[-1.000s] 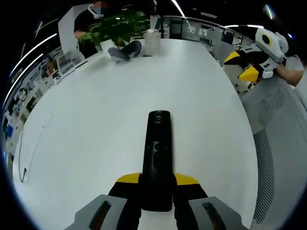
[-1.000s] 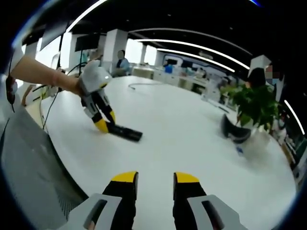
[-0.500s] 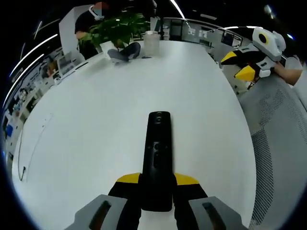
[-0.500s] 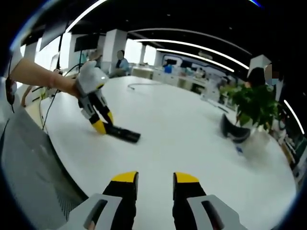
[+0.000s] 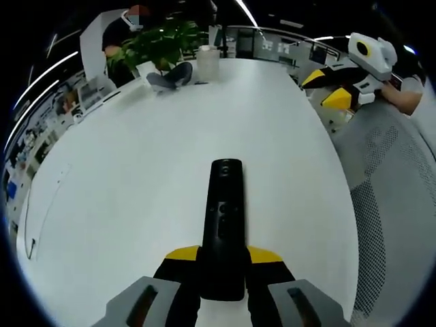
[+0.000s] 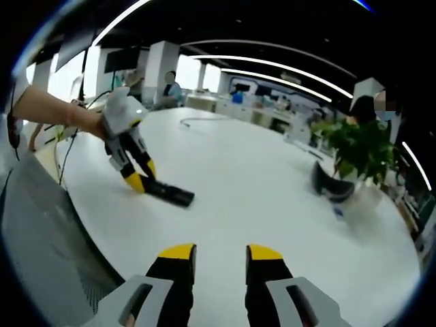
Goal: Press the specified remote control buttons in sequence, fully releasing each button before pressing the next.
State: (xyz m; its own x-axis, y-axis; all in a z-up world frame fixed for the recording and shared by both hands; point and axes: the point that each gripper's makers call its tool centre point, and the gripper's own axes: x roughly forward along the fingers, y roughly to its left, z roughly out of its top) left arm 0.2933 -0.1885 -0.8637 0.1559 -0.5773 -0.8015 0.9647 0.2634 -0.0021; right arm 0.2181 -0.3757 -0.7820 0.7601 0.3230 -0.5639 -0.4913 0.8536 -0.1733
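A long black remote control (image 5: 225, 221) lies on the white table (image 5: 136, 170), pointing away from me. My left gripper (image 5: 223, 256) is shut on its near end, one yellow-tipped jaw on each side. The right gripper view shows the same grip from the side: the left gripper (image 6: 138, 178), held by a person's hand, clamps the remote control (image 6: 167, 193) low on the table (image 6: 259, 177). My right gripper (image 6: 221, 253) hovers above the table's near edge, open, with nothing between its jaws. In the left gripper view the right gripper (image 5: 334, 88) hangs at the far right, beyond the table edge.
A potted plant (image 5: 160, 41), a dark rounded object (image 5: 170, 73) and a white cylinder (image 5: 208, 60) stand at the table's far end. A thin cable (image 5: 30, 225) lies at its left side. A grey mesh chair (image 5: 388, 204) stands to the right. People sit in the background.
The right gripper has drifted a little up and left in the left gripper view. The left gripper stays shut on the remote, which has not moved in its jaws.
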